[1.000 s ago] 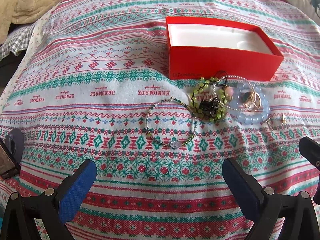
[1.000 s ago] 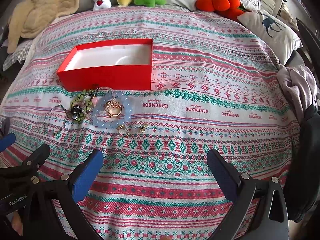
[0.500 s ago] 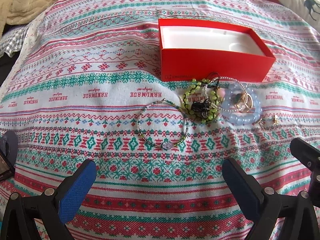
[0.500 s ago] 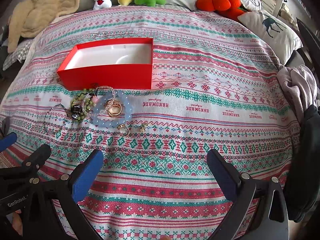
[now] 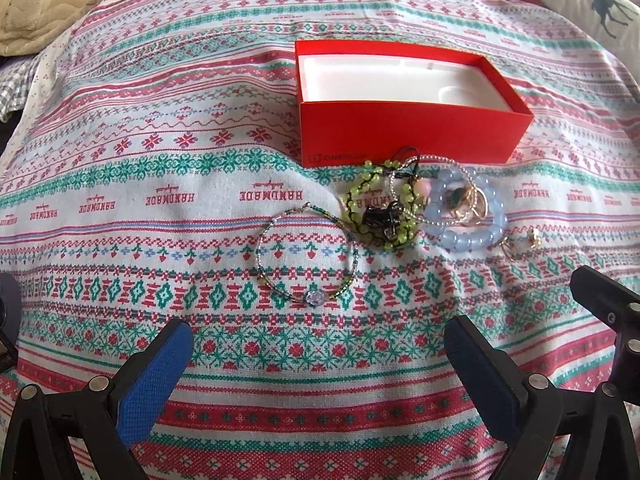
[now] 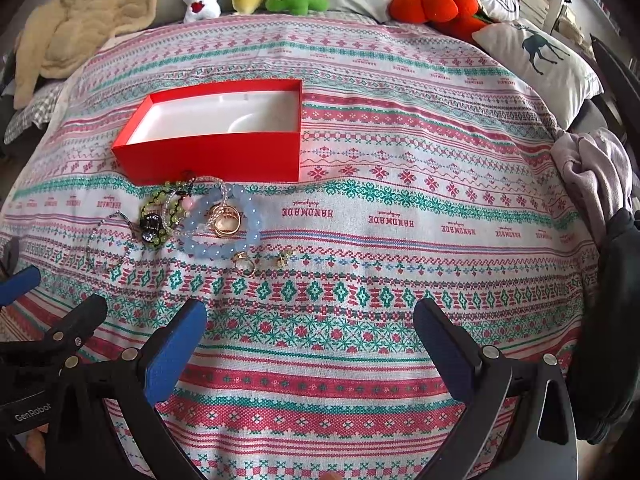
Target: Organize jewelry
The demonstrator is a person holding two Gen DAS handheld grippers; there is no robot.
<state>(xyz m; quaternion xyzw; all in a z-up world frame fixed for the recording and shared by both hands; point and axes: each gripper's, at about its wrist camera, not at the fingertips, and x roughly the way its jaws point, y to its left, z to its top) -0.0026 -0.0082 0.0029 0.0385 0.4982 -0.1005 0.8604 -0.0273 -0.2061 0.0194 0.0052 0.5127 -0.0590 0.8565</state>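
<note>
The red box (image 5: 404, 136) is taken as the landmark: it stands open and empty on the patterned bedspread (image 5: 160, 184), its long side turned toward both grippers. The jewelry is laid on the cloth along the box's near wall: a green bead bracelet (image 5: 380, 208) and a pale blue bead bracelet (image 5: 466, 210) with gold rings (image 5: 472, 204) in its middle are crowded together just in front of it, while a thin beaded bracelet (image 5: 306, 254) is spread out alone, nearer still and toward the box's left end. The left gripper (image 5: 316, 364) is held with its jaws wide apart and nothing between them, and the thin bracelet is found almost straight ahead of it. The right gripper (image 6: 310, 344) is likewise spread and empty, but the whole cluster is seen up and to its left, so the left gripper is judged the nearer for a first pick.
</note>
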